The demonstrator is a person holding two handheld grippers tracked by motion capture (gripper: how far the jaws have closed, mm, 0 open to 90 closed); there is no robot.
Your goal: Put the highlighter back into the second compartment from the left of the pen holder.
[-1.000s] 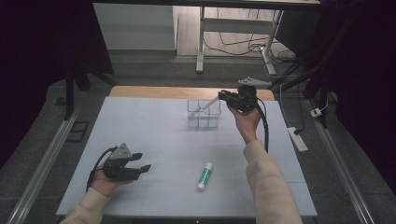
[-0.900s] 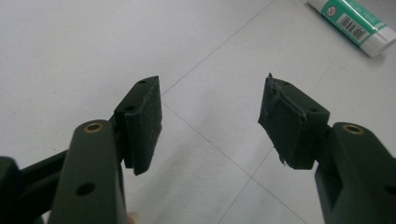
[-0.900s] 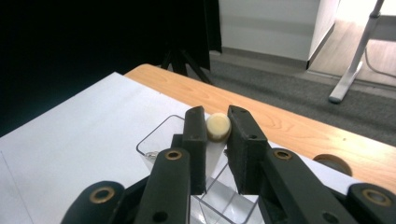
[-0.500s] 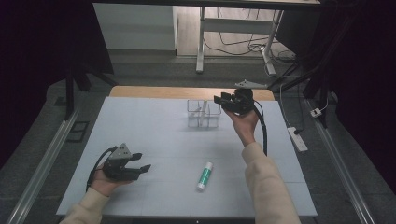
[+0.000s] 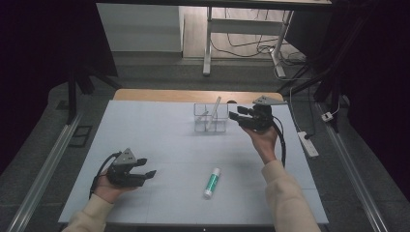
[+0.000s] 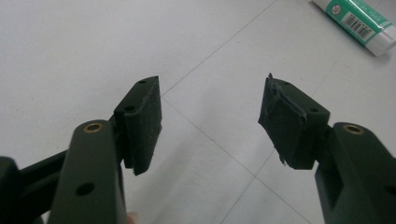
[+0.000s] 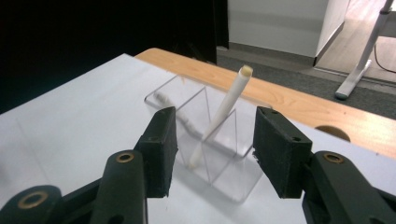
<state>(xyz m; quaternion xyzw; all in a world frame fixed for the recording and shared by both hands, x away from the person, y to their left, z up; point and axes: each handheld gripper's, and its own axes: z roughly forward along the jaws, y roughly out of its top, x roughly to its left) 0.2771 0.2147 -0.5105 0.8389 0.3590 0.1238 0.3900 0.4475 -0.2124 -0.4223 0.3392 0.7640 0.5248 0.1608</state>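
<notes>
Since a moment ago, my right gripper [image 5: 235,116] has come down a little beside the clear plastic box with small compartments [image 5: 211,118] at the far side of the white table [image 5: 159,140]. Its jaws have just been opening and hold nothing. A thin white stick [image 7: 223,110] leans tilted inside the box. My left gripper [image 5: 146,168] rests near me on the left, jaws open and empty. The white and green glue stick [image 5: 211,182] lies near, between my hands. I think I should back away slowly so I don't bump the box.

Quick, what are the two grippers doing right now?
Left gripper: open, empty.
Right gripper: open, empty, just been opening; pen stands in the box beyond.
</notes>
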